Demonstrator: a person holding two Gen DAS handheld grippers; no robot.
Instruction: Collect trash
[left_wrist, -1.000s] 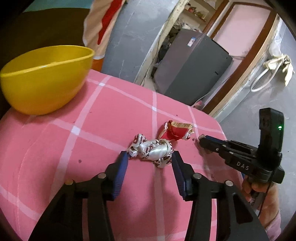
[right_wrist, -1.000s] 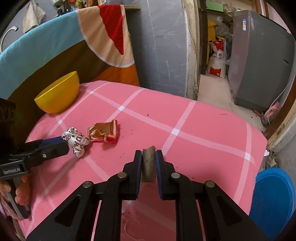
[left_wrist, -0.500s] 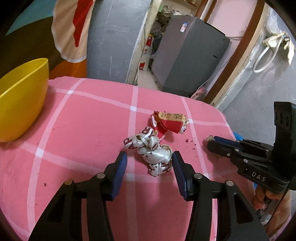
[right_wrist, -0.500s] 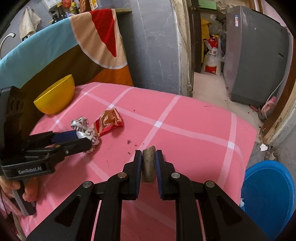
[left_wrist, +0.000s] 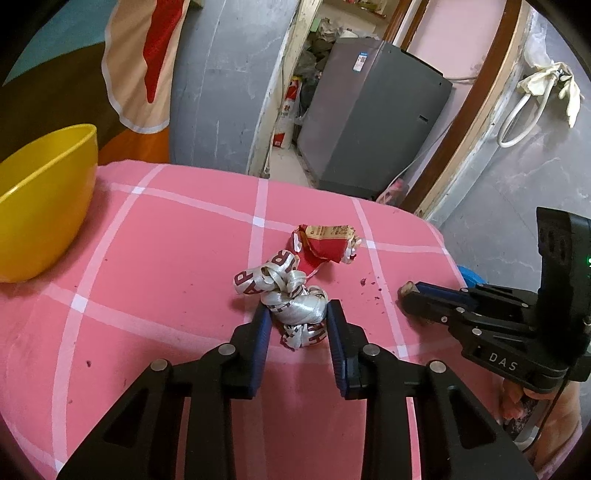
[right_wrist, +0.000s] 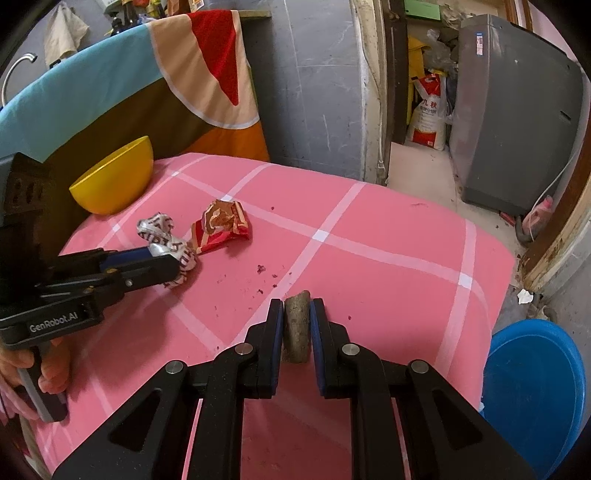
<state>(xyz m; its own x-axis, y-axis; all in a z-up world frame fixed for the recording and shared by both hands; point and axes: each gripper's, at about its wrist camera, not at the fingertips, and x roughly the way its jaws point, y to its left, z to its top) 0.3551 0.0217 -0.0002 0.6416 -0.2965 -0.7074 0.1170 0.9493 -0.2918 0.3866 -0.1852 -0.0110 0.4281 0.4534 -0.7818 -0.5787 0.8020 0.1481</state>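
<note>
Three pieces of trash are in play, and none looks binned yet. The right gripper (right_wrist: 296, 308) has its jaws clamped on a brownish stub (right_wrist: 296, 328), held just above the pink checked cloth (right_wrist: 388, 236) on the worktop. The left gripper (left_wrist: 297, 314) has its jaws around the crumpled silver ribbon (left_wrist: 284, 291), pads touching or nearly touching its sides; the bundle sits on the cloth between the jaws, with a loop spilling out ahead of them. Whether that grip is firm, I cannot tell — the ribbon is not lifted.

Just beyond the ribbon, ahead of the left jaws, lies a torn red wrapper (left_wrist: 325, 245), untouched. So by my reckoning: one piece in hand, one being taken, one left, plus dark crumbs (right_wrist: 264, 275) scattered ahead of the right jaws.

Where it all goes is unclear. A yellow bowl (left_wrist: 40, 199) stands far off to the left of the left jaws, its inside hidden from both views. A blue tub (right_wrist: 535, 387) sits low to the right of the right jaws, off the worktop and partly cut off. What the stub is, I can't make out.
</note>
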